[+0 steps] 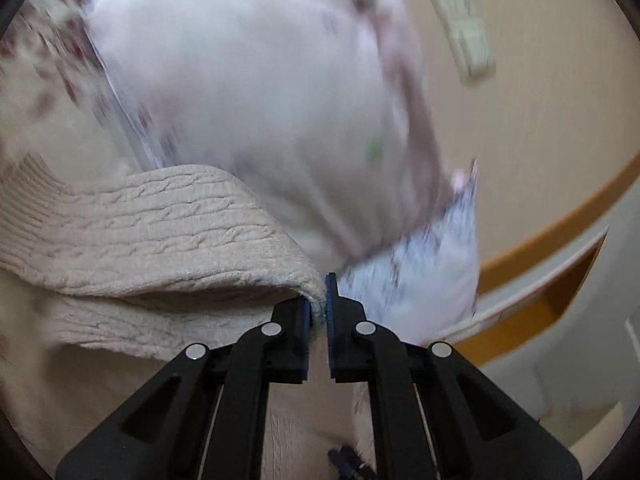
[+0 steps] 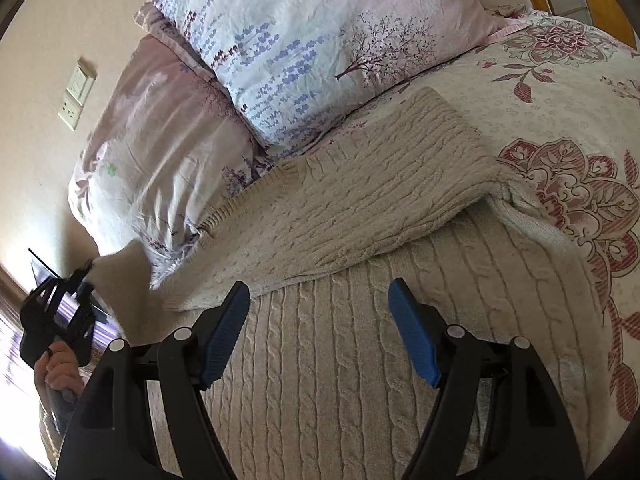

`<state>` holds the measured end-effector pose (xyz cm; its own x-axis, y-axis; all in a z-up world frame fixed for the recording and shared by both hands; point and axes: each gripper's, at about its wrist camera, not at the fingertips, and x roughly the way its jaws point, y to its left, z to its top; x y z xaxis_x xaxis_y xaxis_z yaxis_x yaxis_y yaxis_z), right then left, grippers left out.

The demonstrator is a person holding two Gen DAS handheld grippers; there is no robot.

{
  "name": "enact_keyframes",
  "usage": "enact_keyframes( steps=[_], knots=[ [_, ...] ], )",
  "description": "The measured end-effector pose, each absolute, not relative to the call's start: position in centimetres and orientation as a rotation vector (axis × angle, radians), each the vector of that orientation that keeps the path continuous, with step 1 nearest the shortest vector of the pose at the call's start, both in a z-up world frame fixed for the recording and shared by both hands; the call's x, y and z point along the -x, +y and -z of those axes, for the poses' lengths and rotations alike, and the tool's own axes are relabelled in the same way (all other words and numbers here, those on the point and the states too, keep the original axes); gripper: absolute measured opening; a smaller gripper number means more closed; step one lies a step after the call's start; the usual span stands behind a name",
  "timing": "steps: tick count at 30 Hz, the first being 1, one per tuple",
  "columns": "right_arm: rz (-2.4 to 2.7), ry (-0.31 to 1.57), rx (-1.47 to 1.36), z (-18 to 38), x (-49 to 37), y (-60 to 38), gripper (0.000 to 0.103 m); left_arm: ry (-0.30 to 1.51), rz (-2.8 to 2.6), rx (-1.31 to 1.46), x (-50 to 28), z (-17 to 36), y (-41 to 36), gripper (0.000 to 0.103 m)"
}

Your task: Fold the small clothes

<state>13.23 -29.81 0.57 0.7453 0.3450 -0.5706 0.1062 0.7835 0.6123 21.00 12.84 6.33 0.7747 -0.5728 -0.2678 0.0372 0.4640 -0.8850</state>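
A cream cable-knit sweater (image 2: 360, 320) lies spread across the bed, on a bedspread (image 2: 568, 128) printed with red flowers. One sleeve (image 2: 372, 204) is folded across the body of the knit, its ribbed cuff near the pillows.

The left tool (image 1: 319, 308) has its black jaws pinched tight on an edge of the sweater (image 1: 160, 220), the knit bunched between the blue pads and lifted in a fold that drapes away to the left of that view. From the right wrist camera, the left tool (image 2: 82, 280) shows at the far left edge of the bed, a hand (image 2: 56, 368) wrapped round its grip and a flap of cream knit hanging from its tip.

The right tool (image 2: 318, 312) hovers over the sweater's body with its blue pads (image 2: 412, 332) standing wide apart and nothing between them.

Two pillows sit at the head of the bed: a white and lilac one (image 2: 312, 36) with a tree print, lying partly over a mauve one (image 2: 160, 140). A switch plate (image 2: 78, 92) is on the beige wall beside them.
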Motion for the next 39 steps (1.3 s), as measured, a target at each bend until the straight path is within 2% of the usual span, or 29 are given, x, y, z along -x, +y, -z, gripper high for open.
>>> enact_keyframes(
  steps=[4, 7, 11, 14, 18, 19, 20, 21, 25, 28, 32, 33, 35, 36, 39],
  knots=[
    [-0.147, 0.766, -0.602, -1.7, -13.0, -29.2, 0.074, 0.803, 0.401, 0.875, -22.4, -2.7, 5.5, 0.007],
    [-0.156, 0.783, -0.532, -3.4, -12.8, -29.0, 0.074, 0.923, 0.412, 0.825, -22.4, -0.6, 3.4, 0.021],
    [-0.255, 0.798, -0.361, -6.6, -13.3, -26.9, 0.074, 0.901, 0.475, 0.816, -20.1, -1.6, 5.4, 0.039],
    [-0.377, 0.766, -0.146, -8.9, -14.0, -22.4, 0.074, 0.838, 0.42, 0.804, -17.9, -2.4, 9.1, 0.043],
    [-0.548, 0.713, 0.091, -9.9, -15.1, -15.2, 0.072, 0.843, 0.281, 0.842, -17.2, -1.2, 13.1, 0.043],
    [-0.589, 0.686, 0.168, -9.9, -15.5, -12.9, 0.069, 0.85, 0.252, 0.868, -17.0, -0.5, 14.1, 0.043],
    [-0.612, 0.668, 0.224, -9.7, -15.9, -11.2, 0.067, 0.85, 0.237, 0.886, -16.7, 0.1, 14.8, 0.04],
    [-0.629, 0.659, 0.269, -9.4, -16.3, -9.7, 0.063, 0.844, 0.224, 0.904, -16.3, 0.4, 15.9, 0.032],
    [-0.746, 0.704, 0.347, -7.5, -19.2, -3.9, 0.054, 0.825, 0.198, 0.923, -15.8, 0.8, 17.4, 0.029],
    [-0.794, 0.736, 0.446, -5.5, -19.9, -0.3, 0.053, 0.823, 0.181, 0.95, -15.2, 1.2, 18.2, 0.028],
    [-0.778, 0.771, 0.534, -3.2, -20.6, 2.0, 0.052, 0.822, 0.177, 0.982, -14.5, 1.9, 19.2, 0.018],
    [-0.769, 0.778, 0.539, -2.8, -20.9, 2.1, 0.047, 0.822, 0.175, 0.993, -14.4, 2.1, 19.4, 0.016],
    [-0.785, 0.79, 0.485, -2.6, -21.3, 1.9, 0.026, 0.823, 0.172, 0.998, -14.5, 2.2, 19.3, 0.014],
    [-0.786, 0.803, 0.446, -2.8, -21.5, 1.7, 0.01, 0.823, 0.169, 0.999, -14.5, 2.2, 19.3, 0.014],
    [-0.731, 0.812, 0.341, -3.5, -22.2, 0.3, 0.006, 0.823, 0.163, 0.988, -14.6, 2.1, 19.1, 0.014]
  ],
)
